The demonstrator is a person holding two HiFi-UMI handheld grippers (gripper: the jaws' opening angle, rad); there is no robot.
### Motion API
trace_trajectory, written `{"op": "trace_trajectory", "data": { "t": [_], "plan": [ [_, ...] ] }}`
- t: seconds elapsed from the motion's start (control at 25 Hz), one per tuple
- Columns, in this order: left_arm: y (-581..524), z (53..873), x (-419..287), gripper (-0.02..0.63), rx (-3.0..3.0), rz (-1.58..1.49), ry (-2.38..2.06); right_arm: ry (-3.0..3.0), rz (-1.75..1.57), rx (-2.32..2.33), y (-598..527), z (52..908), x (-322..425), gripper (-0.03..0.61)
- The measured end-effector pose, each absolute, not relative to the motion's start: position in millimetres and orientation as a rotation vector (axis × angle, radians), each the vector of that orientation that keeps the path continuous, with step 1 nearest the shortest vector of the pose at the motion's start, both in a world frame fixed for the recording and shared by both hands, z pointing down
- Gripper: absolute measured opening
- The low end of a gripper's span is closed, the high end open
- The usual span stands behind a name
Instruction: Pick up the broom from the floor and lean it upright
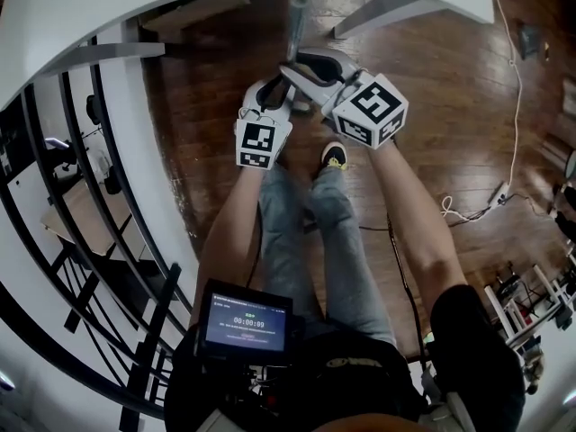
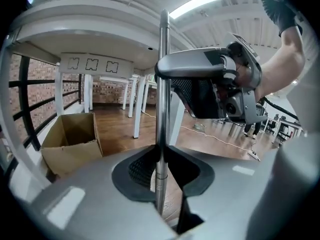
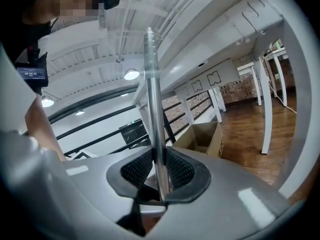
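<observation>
The broom shows only as its shiny metal handle (image 1: 297, 18); its head is out of sight in every view. In the head view both grippers meet on it above the person's feet. My left gripper (image 1: 273, 97) is the lower one and my right gripper (image 1: 297, 70) sits just above it. In the left gripper view the handle (image 2: 162, 84) stands upright between the black pads (image 2: 142, 169), my left gripper (image 2: 160, 171) shut on it, and the right gripper (image 2: 220, 86) clamps it higher up. In the right gripper view my right gripper (image 3: 160, 176) is shut on the handle (image 3: 153, 99).
An open cardboard box (image 2: 70, 144) stands on the wooden floor by white table legs (image 2: 137, 109). A black railing (image 1: 99, 268) runs down the left. A white cable with a power strip (image 1: 499, 192) lies at the right. A white curved tabletop edge (image 1: 135, 12) overhangs ahead.
</observation>
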State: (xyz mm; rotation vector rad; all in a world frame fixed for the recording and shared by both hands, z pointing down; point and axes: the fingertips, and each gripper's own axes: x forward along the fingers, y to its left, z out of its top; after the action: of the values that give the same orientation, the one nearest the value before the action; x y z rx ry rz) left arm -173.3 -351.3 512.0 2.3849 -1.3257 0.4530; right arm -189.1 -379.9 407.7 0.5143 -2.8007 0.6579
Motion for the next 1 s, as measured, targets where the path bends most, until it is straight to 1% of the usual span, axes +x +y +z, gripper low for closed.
{"op": "trace_trajectory", "data": {
  "t": [0.2,0.48,0.52,0.6,0.76,0.88,0.92,0.96,1.0],
  "plan": [
    [-365,517,-169,0.089,2.398,0.507,-1.302,-2.773,0.702,0.557,-396,415,-184,0.087],
    [-368,517,-172,0.091,2.377,0.508,-1.33,-2.755,0.703,0.547,-397,415,-184,0.1],
    [-369,517,-172,0.092,2.377,0.511,-1.33,-2.752,0.711,0.55,-398,415,-183,0.111],
    [-371,517,-171,0.093,2.385,0.519,-1.321,-2.755,0.726,0.556,-400,414,-183,0.158],
    [-370,516,-162,0.1,2.424,0.532,-1.289,-2.771,0.695,0.571,-402,410,-181,0.169],
    [-372,515,-160,0.13,2.425,0.52,-1.288,-2.769,0.666,0.596,-403,410,-177,0.181],
    [-373,514,-161,0.13,2.425,0.517,-1.29,-2.769,0.65,0.62,-405,409,-175,0.178],
    [-374,514,-161,0.136,2.426,0.518,-1.29,-2.769,0.636,0.657,-409,409,-172,0.162],
    [-375,514,-160,0.136,2.43,0.523,-1.288,-2.767,0.63,0.699,-414,408,-168,0.117]
  ]
}}
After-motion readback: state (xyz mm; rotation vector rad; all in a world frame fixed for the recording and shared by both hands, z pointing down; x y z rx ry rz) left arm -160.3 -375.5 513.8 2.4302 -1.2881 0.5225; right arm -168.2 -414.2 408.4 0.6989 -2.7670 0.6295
